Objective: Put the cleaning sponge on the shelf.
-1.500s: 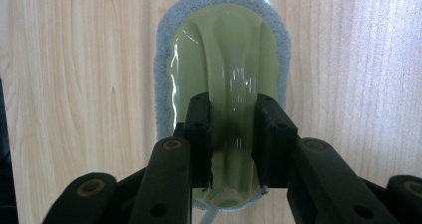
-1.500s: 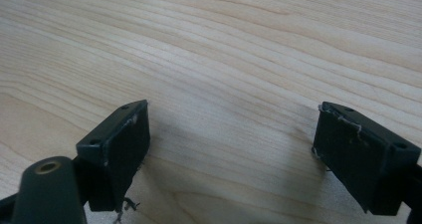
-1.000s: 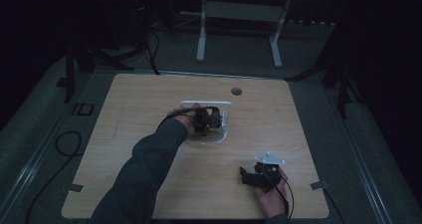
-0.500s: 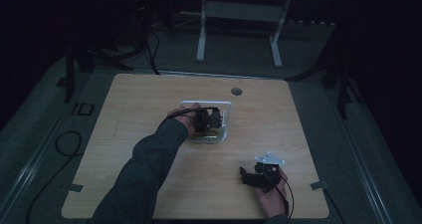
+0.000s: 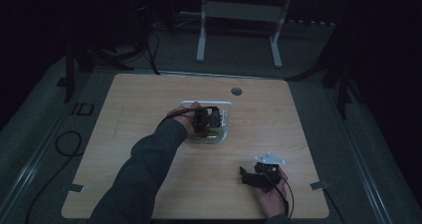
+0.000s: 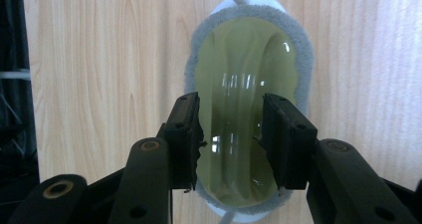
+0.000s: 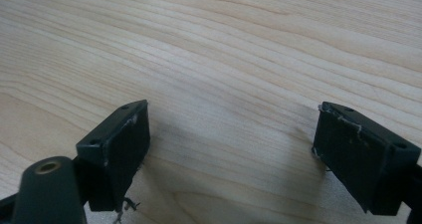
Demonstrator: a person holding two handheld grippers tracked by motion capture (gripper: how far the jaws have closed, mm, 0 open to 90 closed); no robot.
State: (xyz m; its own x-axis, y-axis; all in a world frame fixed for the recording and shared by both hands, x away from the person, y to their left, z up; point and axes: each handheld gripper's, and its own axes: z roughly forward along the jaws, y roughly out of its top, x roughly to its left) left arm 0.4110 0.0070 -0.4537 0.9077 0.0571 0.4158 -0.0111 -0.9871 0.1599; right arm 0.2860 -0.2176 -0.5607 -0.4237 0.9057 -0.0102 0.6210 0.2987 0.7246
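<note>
A glossy yellow-green oval object [image 6: 244, 59] with a fuzzy grey rim [image 6: 300, 50] lies on the wooden table, with a white piece under it. In the high view it sits by a white wire frame [image 5: 206, 103] at mid-table. My left gripper [image 6: 231, 119] [image 5: 208, 120] hangs right over the oval. Its jaws have just been opening and now stand apart with the oval seen beyond them, the pads not pressing on it. My right gripper [image 7: 231, 129] [image 5: 244, 175] rests open near the front right of the table, with bare wood between its fingers.
The table [image 5: 278, 124] has a round hole [image 5: 236, 91] near its far edge. A white metal stand [image 5: 239, 10] is on the floor beyond it. A dark cable [image 5: 64, 144] loops on the floor at the left. Tape marks [image 5: 318, 185] sit at the front corners.
</note>
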